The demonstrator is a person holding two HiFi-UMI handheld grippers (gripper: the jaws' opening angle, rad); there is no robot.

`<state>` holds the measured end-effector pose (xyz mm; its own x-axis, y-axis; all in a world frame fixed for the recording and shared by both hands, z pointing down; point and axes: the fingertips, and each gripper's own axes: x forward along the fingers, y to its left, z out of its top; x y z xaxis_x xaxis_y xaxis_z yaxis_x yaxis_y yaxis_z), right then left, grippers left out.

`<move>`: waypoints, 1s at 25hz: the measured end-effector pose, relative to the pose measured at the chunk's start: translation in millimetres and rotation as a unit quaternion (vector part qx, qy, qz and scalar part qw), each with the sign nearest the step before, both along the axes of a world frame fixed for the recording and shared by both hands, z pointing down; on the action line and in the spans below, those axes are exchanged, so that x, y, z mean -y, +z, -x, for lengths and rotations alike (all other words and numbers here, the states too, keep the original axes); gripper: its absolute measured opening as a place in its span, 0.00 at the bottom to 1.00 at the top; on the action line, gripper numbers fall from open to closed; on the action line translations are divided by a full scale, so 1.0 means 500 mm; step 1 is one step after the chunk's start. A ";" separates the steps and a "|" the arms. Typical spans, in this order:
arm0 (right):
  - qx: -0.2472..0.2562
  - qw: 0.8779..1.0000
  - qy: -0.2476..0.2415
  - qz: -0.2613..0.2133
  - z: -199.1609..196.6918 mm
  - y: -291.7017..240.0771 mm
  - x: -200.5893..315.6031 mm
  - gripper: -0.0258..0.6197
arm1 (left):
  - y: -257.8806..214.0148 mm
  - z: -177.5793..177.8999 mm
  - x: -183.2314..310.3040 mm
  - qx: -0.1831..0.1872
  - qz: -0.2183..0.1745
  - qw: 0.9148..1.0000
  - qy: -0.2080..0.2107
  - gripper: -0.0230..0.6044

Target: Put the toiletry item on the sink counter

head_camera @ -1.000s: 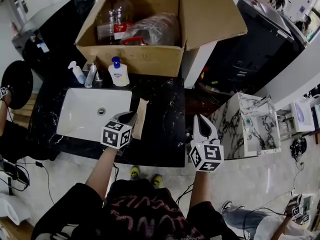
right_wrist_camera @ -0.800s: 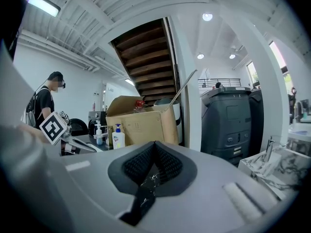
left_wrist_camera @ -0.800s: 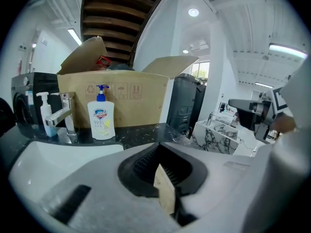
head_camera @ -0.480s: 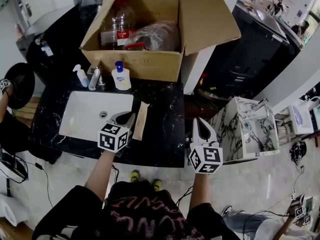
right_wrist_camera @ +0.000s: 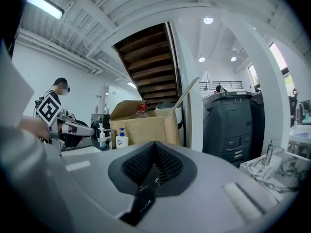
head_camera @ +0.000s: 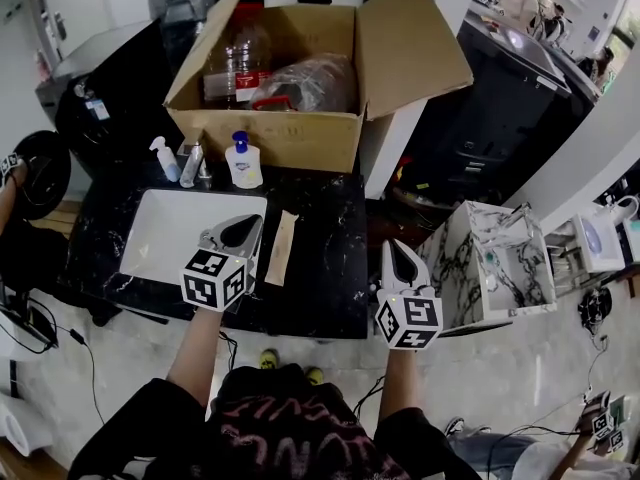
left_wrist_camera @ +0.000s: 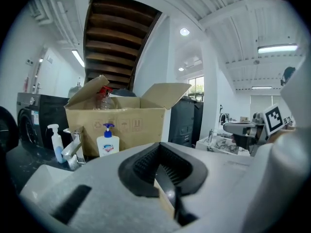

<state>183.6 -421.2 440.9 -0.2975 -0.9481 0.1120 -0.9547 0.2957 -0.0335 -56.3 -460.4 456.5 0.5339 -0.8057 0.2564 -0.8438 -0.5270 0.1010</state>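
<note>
A flat tan toiletry packet [head_camera: 281,247] lies on the black marble sink counter [head_camera: 325,268], just right of the white basin [head_camera: 185,234]. My left gripper [head_camera: 238,234] hovers at the basin's right rim, a little left of the packet, shut and empty. In the left gripper view the jaws [left_wrist_camera: 163,171] are together, and a sliver of the tan packet [left_wrist_camera: 163,201] shows below them. My right gripper [head_camera: 399,260] hangs off the counter's front right corner, shut with nothing in it; its own view shows the pads [right_wrist_camera: 146,168] pressed together.
An open cardboard box [head_camera: 275,128] with bottles and a plastic bag stands at the back of the counter. In front of it are a blue-pump soap bottle [head_camera: 244,163], a faucet [head_camera: 192,164] and a small pump bottle [head_camera: 164,159]. A marble-patterned stand [head_camera: 490,253] is at the right.
My left gripper has drawn back slightly from the tan packet, which stays on the counter. The right gripper has barely moved. The head view has shifted a little.
</note>
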 end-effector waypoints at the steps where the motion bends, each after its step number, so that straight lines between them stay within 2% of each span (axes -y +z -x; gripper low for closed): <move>1: 0.000 1.000 0.000 -0.001 0.001 -0.003 -0.001 0.06 | -0.013 0.002 -0.002 0.000 -0.007 1.000 -0.001 0.04; 9: -0.004 1.000 -0.005 -0.010 0.010 -0.023 -0.008 0.06 | -0.099 0.012 -0.019 0.014 -0.058 0.998 0.002 0.04; 25: -0.011 0.999 -0.004 -0.032 0.012 -0.058 -0.027 0.06 | -0.113 0.019 -0.037 0.000 -0.070 0.998 -0.001 0.04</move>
